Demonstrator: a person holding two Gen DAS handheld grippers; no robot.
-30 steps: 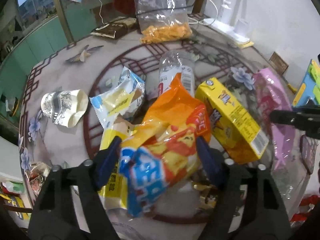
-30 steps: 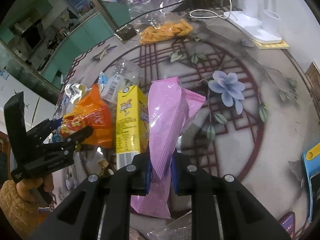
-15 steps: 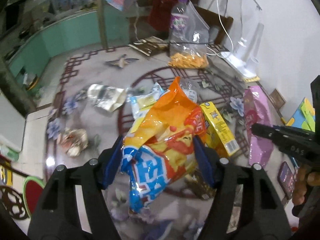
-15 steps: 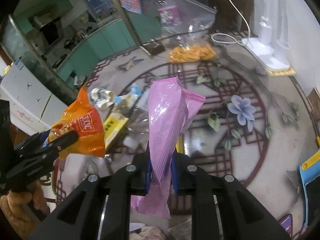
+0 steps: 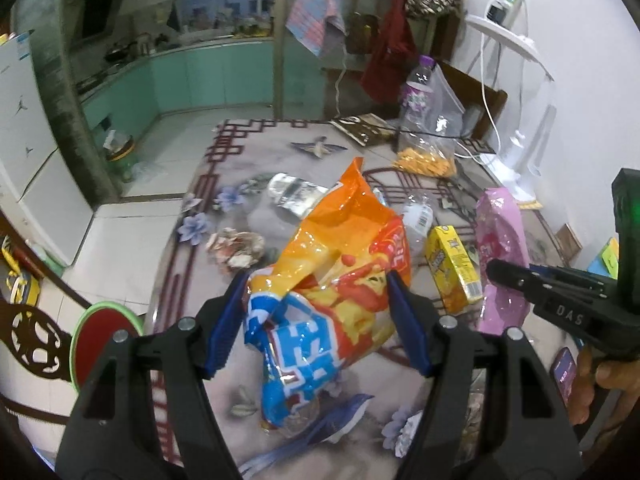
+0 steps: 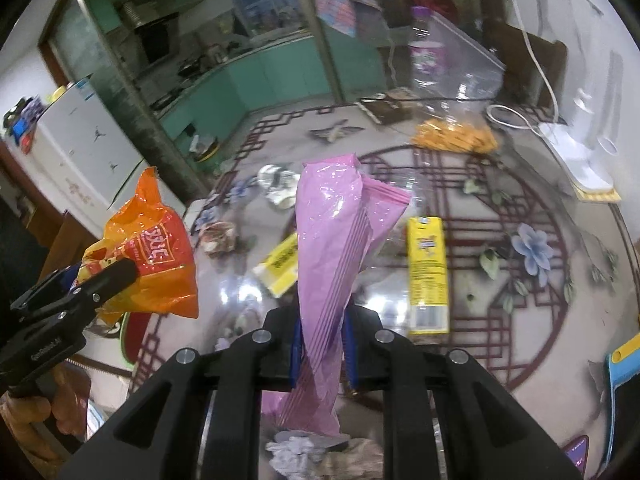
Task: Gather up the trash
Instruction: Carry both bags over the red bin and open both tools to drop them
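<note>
Orange snack bag [image 5: 336, 280] clamped in left tool [image 5: 320, 320], pink wrapper [image 6: 332, 248] pinched in right tool [image 6: 322, 350], wrapper's tail hidden

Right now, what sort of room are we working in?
Most likely the dining area of a home, open to a kitchen. A glass-topped patterned table is strewn with snack wrappers, green kitchen cabinets run behind it under a window, and a white refrigerator stands on the left.

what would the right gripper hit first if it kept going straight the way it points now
Probably the glossy patterned tabletop, near the yellow drink carton. The right gripper, clamped on the pink plastic wrapper, tilts down over it with nothing nearer showing, though depth is unclear.
</note>
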